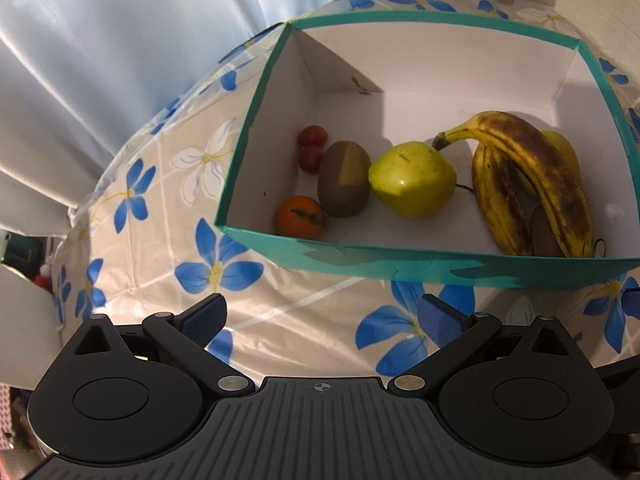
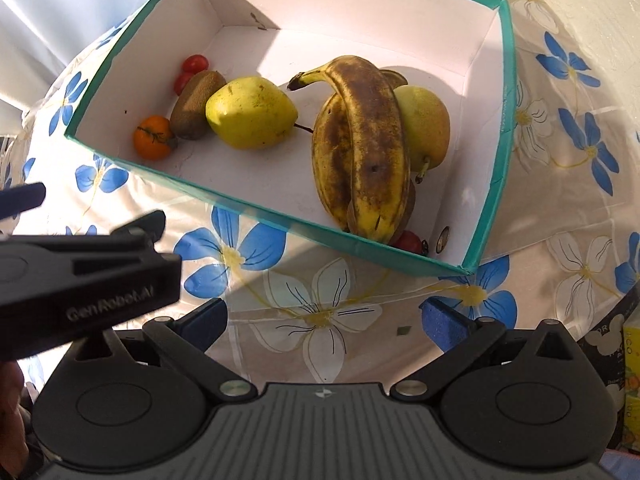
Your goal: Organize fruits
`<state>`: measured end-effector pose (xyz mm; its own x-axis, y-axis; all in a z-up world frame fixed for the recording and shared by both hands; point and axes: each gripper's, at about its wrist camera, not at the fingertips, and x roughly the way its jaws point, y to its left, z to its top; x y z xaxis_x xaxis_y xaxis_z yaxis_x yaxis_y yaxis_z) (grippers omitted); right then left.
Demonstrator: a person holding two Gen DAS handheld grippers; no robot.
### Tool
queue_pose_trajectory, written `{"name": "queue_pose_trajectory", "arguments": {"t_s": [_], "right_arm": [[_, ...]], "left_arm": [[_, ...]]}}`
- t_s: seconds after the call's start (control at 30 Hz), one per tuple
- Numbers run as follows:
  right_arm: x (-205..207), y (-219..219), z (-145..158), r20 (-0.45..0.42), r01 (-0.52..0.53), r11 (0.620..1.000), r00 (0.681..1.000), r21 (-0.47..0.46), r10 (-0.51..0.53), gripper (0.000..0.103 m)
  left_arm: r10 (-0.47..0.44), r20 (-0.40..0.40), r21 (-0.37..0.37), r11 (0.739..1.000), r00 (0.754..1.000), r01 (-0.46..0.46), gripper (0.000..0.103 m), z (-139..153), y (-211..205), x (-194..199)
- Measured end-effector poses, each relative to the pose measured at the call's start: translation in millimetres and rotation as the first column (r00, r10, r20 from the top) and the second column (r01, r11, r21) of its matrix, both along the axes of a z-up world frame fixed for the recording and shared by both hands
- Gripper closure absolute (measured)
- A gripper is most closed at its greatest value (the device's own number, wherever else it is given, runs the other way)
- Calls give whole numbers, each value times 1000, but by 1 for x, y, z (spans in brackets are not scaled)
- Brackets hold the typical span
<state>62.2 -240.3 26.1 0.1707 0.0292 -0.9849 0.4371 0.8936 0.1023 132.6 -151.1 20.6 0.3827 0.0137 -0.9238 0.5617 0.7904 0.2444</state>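
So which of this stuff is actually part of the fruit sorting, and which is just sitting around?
Part of the job: teal box, bananas, two yellow pears, kiwi, small orange fruit, red tomatoes, both open grippers.

Just lying about: flowered tablecloth, curtain, yellow carton.

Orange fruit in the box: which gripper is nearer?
Left. The left gripper hovers open just outside the box wall beside the orange fruit; the right gripper, also open, sits farther along, toward the bananas.

One box (image 2: 486, 216) ahead of the fingers. Inside: two bananas (image 2: 360, 140), two pears (image 2: 250, 114), two kiwis (image 2: 196, 104). Three red tomatoes (image 2: 195, 63), one orange tomato (image 2: 153, 137).
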Motion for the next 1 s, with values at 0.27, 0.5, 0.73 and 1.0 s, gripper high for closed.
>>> {"name": "queue_pose_trajectory", "arguments": {"t_s": [0.27, 0.5, 0.73, 1.0], "right_arm": [[-1, -3, -2, -2, 27, 1000, 1000, -7, -27, 0], [-1, -1, -4, -9, 31, 999, 999, -10, -31, 0], [0, -1, -7, -12, 30, 1000, 999, -4, -30, 0], [1, -1, -7, -9, 29, 1000, 1000, -4, -29, 0]], "left_arm": [[32, -53, -12, 999, 998, -33, 0, -9, 2, 7], [14, -87, -47, 999, 996, -18, 0, -12, -1, 8], [10, -89, -56, 998, 996, -15, 0, -13, -2, 9], [-3, -70, -67, 998, 998, -2, 0, -13, -3, 8]]}}
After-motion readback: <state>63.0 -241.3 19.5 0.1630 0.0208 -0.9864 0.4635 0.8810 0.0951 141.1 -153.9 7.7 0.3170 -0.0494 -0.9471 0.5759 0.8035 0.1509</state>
